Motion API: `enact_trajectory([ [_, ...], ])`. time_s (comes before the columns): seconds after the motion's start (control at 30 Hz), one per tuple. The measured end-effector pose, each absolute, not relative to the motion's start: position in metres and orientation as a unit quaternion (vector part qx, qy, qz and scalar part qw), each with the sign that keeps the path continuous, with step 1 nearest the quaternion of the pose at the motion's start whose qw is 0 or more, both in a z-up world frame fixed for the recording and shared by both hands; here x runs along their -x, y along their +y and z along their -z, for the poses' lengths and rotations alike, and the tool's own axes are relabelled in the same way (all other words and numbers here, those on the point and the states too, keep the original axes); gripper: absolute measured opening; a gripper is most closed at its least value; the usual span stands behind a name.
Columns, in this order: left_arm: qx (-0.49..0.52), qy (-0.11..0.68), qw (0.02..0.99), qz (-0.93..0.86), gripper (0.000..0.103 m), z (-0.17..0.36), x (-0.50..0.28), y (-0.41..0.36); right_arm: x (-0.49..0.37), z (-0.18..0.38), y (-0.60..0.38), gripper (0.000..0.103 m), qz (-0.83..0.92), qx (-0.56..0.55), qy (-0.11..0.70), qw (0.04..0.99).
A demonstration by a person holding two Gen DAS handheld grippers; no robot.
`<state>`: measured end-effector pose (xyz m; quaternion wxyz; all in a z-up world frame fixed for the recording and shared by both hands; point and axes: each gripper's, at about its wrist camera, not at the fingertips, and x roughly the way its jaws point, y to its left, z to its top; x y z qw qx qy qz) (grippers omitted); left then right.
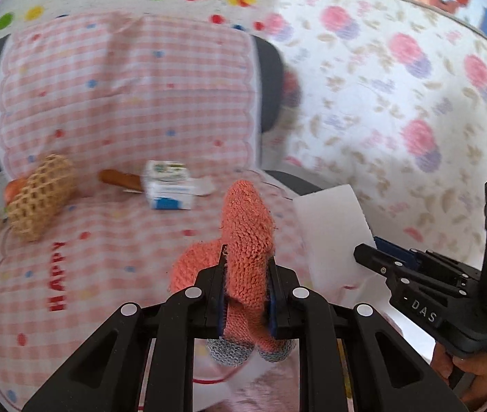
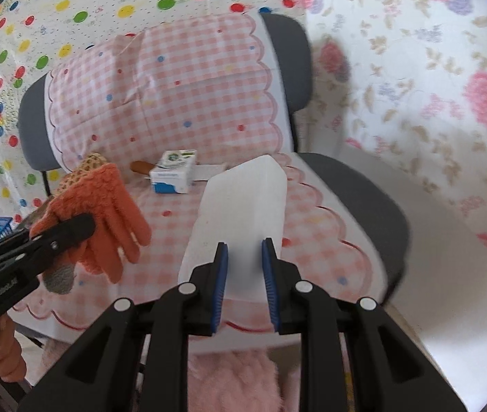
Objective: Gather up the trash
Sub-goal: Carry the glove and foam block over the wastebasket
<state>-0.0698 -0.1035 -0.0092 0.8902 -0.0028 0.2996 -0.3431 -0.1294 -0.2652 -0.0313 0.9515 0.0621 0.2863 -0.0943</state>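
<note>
Over the checked chair cover [image 2: 181, 103], my left tongs [image 1: 246, 264] grip an orange glove [image 1: 243, 226], my right tongs [image 2: 245, 257] a white sheet [image 2: 243, 199], both lifted clear for binning.

We hold both grippers side by side, angled downward: our left gripper [image 1: 246, 261] clamped on an orange glove [image 1: 243, 226], our right gripper [image 2: 245, 250] pinching white paper [image 2: 243, 199].

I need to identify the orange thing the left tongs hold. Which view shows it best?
The right wrist view: the orange glove hangs side-on with its fingers spread. The left wrist view shows the glove end-on, bunched between the left tongs.
</note>
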Motion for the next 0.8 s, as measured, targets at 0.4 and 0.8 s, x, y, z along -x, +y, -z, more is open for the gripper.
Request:
enact_trajectory([
  [0.4, -0.051, 0.292, 0.832, 0.468, 0.019, 0.024, 0.122, -0.186, 0.209, 0.038, -0.314, 0.021, 0.205, -0.065, 0.288, 0.933],
  [0.8, -0.071, 0.316, 0.781, 0.534, 0.019, 0.066, 0.161, -0.250, 0.270, 0.072, -0.354, 0.022, 0.275, -0.091, 0.324, 0.901],
])
